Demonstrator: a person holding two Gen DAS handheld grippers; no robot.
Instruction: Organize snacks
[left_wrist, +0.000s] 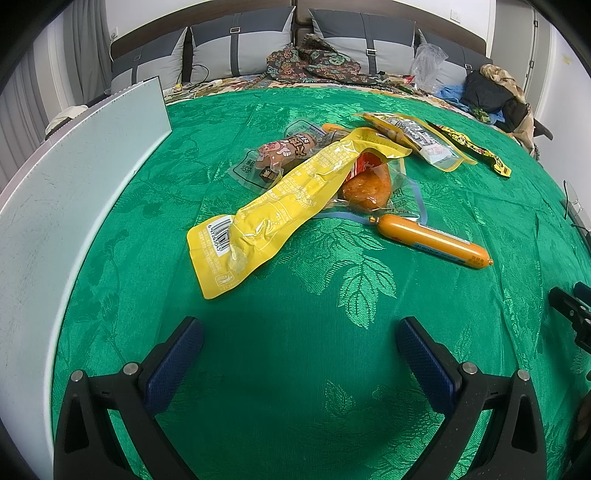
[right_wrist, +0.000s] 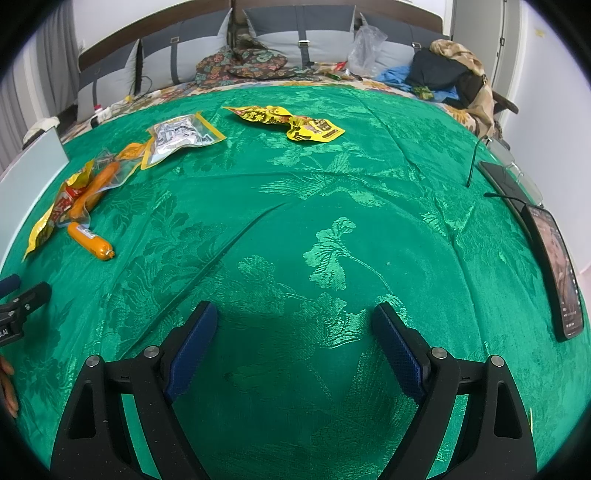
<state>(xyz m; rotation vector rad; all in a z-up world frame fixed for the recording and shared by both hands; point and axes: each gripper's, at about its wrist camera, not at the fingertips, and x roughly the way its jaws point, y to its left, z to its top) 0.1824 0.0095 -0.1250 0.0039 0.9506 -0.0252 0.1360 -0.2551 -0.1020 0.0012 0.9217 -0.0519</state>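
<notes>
Left wrist view: your left tongs (left_wrist: 299, 334) hang wide and empty over the green cloth (left_wrist: 295, 387), short of the snack pile; the long yellow packet (left_wrist: 280, 201) lies nearest. Right tongs (right_wrist: 293, 321) gape too, holding nothing, well apart from the crumpled yellow wrapper (right_wrist: 291, 122).

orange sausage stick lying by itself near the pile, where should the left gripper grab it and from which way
Probably across the middle of the orange sausage stick, coming down from above with the fingers either side of its narrow width. It lies flat on the green cloth, and the crimped ends offer little to pinch. Its upper end sits close to the clear packet, so the free lower half looks safer. The left gripper is open and empty.
</notes>
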